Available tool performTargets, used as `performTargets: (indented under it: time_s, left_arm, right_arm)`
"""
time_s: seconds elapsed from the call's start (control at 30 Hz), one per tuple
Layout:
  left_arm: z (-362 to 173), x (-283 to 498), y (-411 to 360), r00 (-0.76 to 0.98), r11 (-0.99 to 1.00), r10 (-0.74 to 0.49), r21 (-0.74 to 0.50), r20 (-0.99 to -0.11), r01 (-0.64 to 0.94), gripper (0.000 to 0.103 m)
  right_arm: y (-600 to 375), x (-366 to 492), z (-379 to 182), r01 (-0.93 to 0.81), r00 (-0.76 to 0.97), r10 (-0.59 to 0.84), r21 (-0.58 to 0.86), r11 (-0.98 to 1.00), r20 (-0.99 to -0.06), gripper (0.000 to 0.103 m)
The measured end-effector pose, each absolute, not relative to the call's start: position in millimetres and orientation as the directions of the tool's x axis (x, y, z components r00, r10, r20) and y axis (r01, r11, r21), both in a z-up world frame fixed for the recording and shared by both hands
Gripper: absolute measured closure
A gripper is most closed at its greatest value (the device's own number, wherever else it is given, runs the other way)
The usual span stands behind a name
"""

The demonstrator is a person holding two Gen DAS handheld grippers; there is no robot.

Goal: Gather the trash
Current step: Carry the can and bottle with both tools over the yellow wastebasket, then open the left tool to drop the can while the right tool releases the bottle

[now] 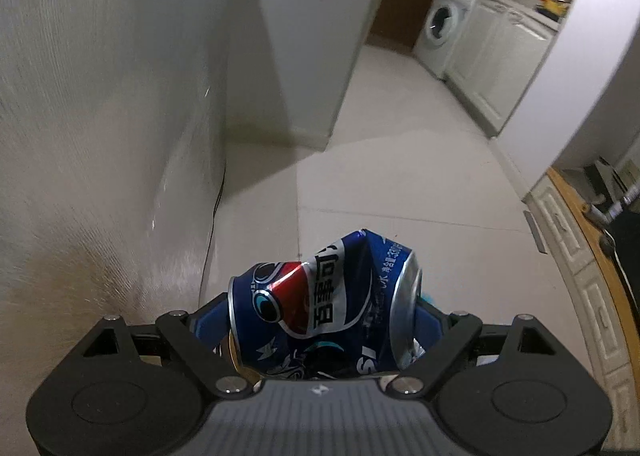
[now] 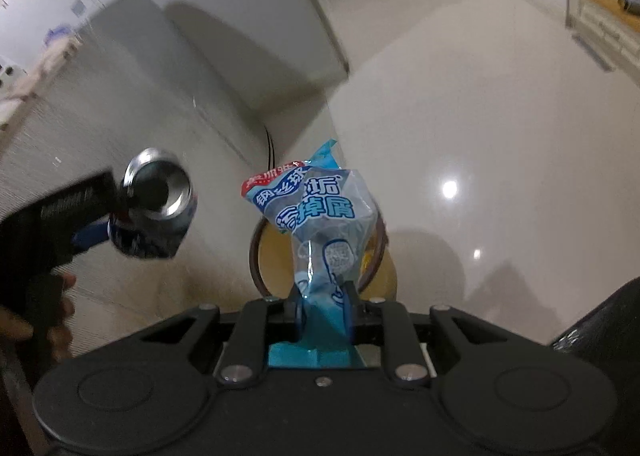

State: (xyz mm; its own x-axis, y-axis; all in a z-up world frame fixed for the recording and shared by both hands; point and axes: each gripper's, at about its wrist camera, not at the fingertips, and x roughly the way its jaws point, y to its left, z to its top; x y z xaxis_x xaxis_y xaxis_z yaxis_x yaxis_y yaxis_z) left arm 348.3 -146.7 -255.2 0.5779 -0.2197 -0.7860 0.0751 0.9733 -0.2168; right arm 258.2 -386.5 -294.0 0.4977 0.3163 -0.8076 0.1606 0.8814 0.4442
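My left gripper is shut on a crushed blue Pepsi can, held sideways above the pale tiled floor. In the right wrist view the can shows its silver bottom at the left, still in the left gripper. My right gripper is shut on a clear blue plastic wrapper with Chinese print, which stands up from the fingers. Below the wrapper is a round yellowish bin with a dark rim, partly hidden by it.
A textured white wall runs along the left, with a black cable at its foot. A washing machine and white cabinets stand far right. A wood-topped cabinet is at the right edge.
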Motion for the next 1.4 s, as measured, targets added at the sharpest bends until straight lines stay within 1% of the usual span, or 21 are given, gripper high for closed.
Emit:
performTargets:
  time_s: [0.17,0.27,0.37,0.5,0.63,0.7,0.73,0.77,0.8,0.93,1.03,1.23,1.3,1.37,1.4]
  left_arm:
    - [-307.9,382.3,-126.5,0.491,0.963,-0.228,-0.268,-0.841,-0.013,0.013]
    - [-321.8,393.6,-119.8,0.477,0.961,-0.237,-0.277,-0.846,-0.015,0.013]
    - [-340.7,400.7,-113.4,0.463,0.961,-0.235,-0.275,-0.855,-0.019,0.013]
    - [-371.2,408.0,-109.8,0.400,0.949,-0.266,-0.310,-0.877,-0.050,0.013]
    - [-384.9,418.2,-106.9,0.404,0.940,-0.294,-0.339,-0.866,-0.045,0.013]
    - [-391.9,422.0,-107.1,0.398,0.939,-0.296,-0.341,-0.868,-0.045,0.013]
    - [-394.8,422.1,-106.7,0.396,0.939,-0.295,-0.340,-0.869,-0.047,0.013]
    - [-397.6,423.6,-106.9,0.393,0.940,-0.293,-0.339,-0.871,-0.050,0.013]
    - [-400.2,424.1,-107.3,0.393,0.940,-0.292,-0.338,-0.872,-0.053,0.013]
    - [-411.8,428.8,-112.7,0.386,0.939,-0.291,-0.338,-0.875,-0.058,0.013]
    - [-419.2,430.8,-118.6,0.383,0.943,-0.287,-0.329,-0.878,-0.047,0.013]
    - [-422.7,434.7,-126.3,0.378,0.945,-0.291,-0.325,-0.879,-0.029,0.013]
    - [-422.5,435.6,-122.7,0.378,0.943,-0.294,-0.331,-0.878,-0.035,0.013]
    - [-422.6,434.7,-119.9,0.375,0.945,-0.287,-0.325,-0.882,-0.042,0.013]
    - [-423.4,434.7,-119.6,0.372,0.946,-0.283,-0.322,-0.884,-0.046,0.013]
  right_arm:
    - [-358.5,309.7,-342.4,0.150,0.380,0.377,0.458,0.876,-0.845,0.083]
    - [-345.0,348.0,-380.8,0.197,0.294,0.405,0.470,0.861,-0.866,0.083]
    - [-331.7,384.6,-414.5,0.228,0.239,0.397,0.449,0.864,-0.886,0.083]
    - [-321.3,415.9,-448.8,0.242,0.272,0.348,0.414,0.877,-0.897,0.083]
    - [-319.5,429.8,-488.2,0.317,0.320,0.334,0.433,0.844,-0.886,0.082]
    - [-320.7,424.5,-505.4,0.342,0.332,0.323,0.432,0.835,-0.886,0.075]
    - [-319.3,422.0,-510.8,0.357,0.341,0.304,0.422,0.833,-0.889,0.061]
    - [-321.3,417.4,-513.8,0.366,0.348,0.290,0.414,0.833,-0.891,0.044]
    - [-321.6,412.2,-516.0,0.370,0.355,0.283,0.412,0.833,-0.891,0.038]
    - [-329.3,398.6,-510.5,0.324,0.368,0.287,0.412,0.852,-0.884,0.039]
    - [-329.4,391.7,-497.0,0.280,0.395,0.254,0.378,0.882,-0.883,0.035]
    - [-342.3,383.0,-476.2,0.281,0.452,0.201,0.353,0.893,-0.869,0.031]
    - [-346.7,382.3,-473.0,0.276,0.455,0.205,0.357,0.893,-0.866,0.032]
    - [-350.6,378.1,-467.0,0.286,0.473,0.195,0.359,0.888,-0.859,0.040]
    - [-353.9,375.9,-463.6,0.294,0.488,0.195,0.370,0.881,-0.851,0.040]
